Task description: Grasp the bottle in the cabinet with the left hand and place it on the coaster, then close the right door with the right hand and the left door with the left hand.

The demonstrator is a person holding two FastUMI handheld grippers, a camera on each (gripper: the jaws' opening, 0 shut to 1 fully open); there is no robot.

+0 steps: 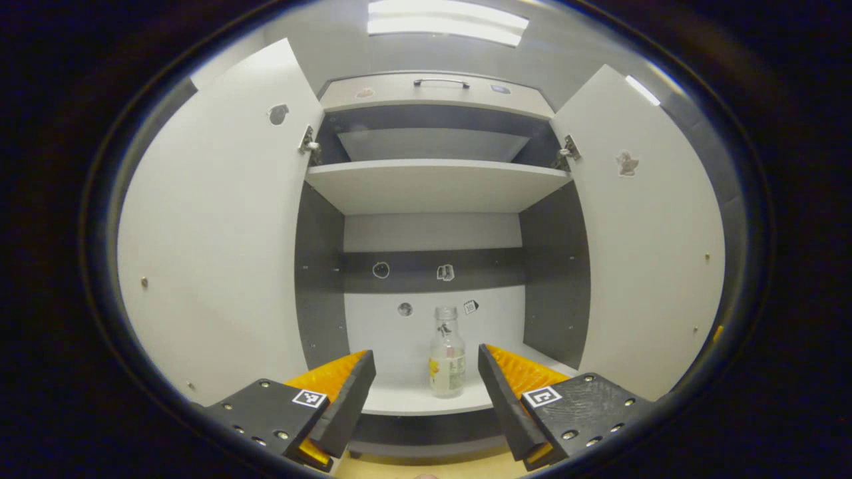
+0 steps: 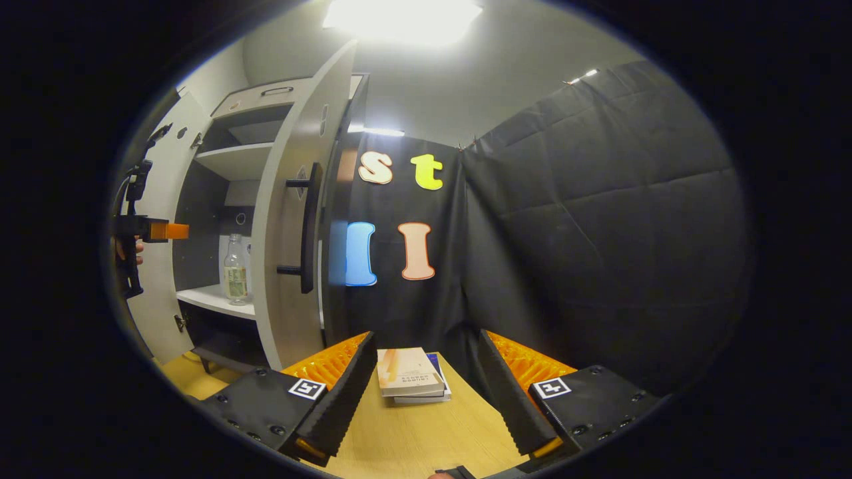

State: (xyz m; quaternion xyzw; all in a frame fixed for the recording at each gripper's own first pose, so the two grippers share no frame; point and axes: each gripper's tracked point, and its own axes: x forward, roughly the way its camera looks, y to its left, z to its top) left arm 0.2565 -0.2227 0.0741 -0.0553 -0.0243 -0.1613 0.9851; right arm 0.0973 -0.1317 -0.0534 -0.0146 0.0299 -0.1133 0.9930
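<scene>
In the left gripper view, your left gripper [image 1: 426, 382] is spread wide and grips nothing. Straight ahead, framed between its two fingers but well beyond their tips, the small clear plastic bottle with a pale label and a clear cap [image 1: 446, 352] stands upright on the white lower shelf [image 1: 413, 399] of the grey-and-white cabinet [image 1: 432, 186]. The bottle sits near the shelf's front edge, touched by neither finger. To the left of your gripper the white left door [image 1: 213, 233] stands open, and to the right the white right door [image 1: 652, 246] stands open too. Above the bottle there is a white upper shelf [image 1: 432, 183], and higher still a drawer front with a dark bar handle [image 1: 440, 82]. Small stickers dot the back panel behind the bottle

In the right gripper view, your right gripper [image 2: 426, 379] is also spread wide with nothing between its fingers, held over the light wooden tabletop [image 2: 413, 439]. Just ahead of its fingertips lies a short stack of books [image 2: 409, 376]. Far off to the left of this gripper you see the cabinet from the side, the bottle [image 2: 235, 269] upright on the shelf, and the right door's outer face with its long black handle [image 2: 307, 226]. Farther left, your left gripper [image 2: 166, 231] is level with the bottle's upper part and well apart from it; how its fingers stand cannot be told from here
</scene>
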